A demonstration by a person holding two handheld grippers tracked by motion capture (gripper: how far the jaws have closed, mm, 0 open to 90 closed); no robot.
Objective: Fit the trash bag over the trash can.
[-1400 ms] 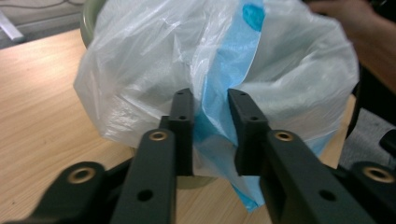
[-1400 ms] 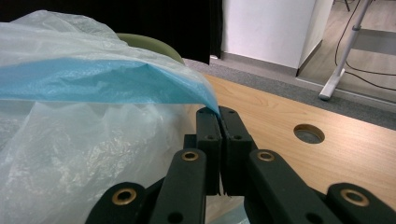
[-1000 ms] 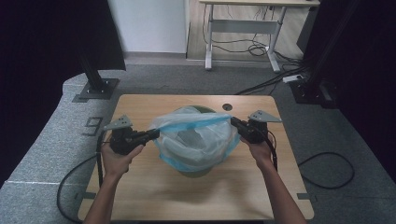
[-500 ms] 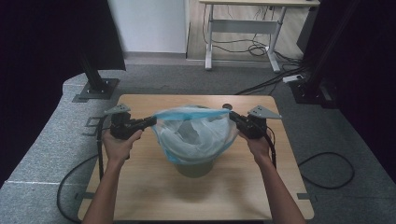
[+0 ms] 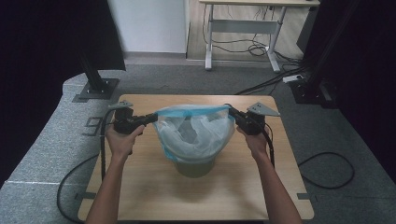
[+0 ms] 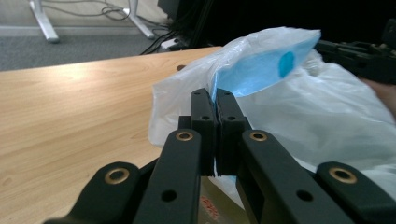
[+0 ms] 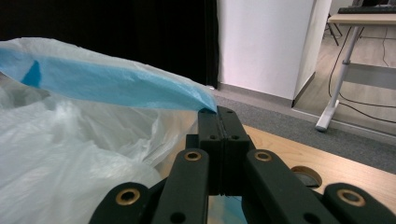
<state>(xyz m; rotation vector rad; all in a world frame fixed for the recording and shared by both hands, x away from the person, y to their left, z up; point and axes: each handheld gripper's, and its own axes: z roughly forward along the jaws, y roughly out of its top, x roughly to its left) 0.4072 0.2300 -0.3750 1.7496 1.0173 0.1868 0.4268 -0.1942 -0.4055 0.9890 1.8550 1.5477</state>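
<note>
A thin white plastic bag point(image 5: 194, 135) with a blue rim band point(image 5: 191, 111) hangs stretched between my two grippers over an olive-green bin point(image 5: 194, 167) in the middle of the wooden table point(image 5: 140, 186). My left gripper point(image 5: 153, 117) is shut on the bag's left edge; in the left gripper view its jaws point(image 6: 215, 100) pinch the blue and white film point(image 6: 261, 70). At the other end my right gripper point(image 5: 232, 113) is shut on the rim. In the right gripper view the blue band point(image 7: 107, 84) runs straight into the tips point(image 7: 218, 114). The bin's upper part is hidden by the bag.
A round cable hole point(image 7: 303, 176) sits in the table near the right gripper. A desk point(image 5: 243, 18) with loose cables under it stands beyond the table, with black stand bases point(image 5: 95, 88) on the grey floor. Cables trail from both grippers.
The left gripper has moved outward to the left. The bunched bag has been pulled taut, its blue rim now a straight band, and the bin shows below it.
</note>
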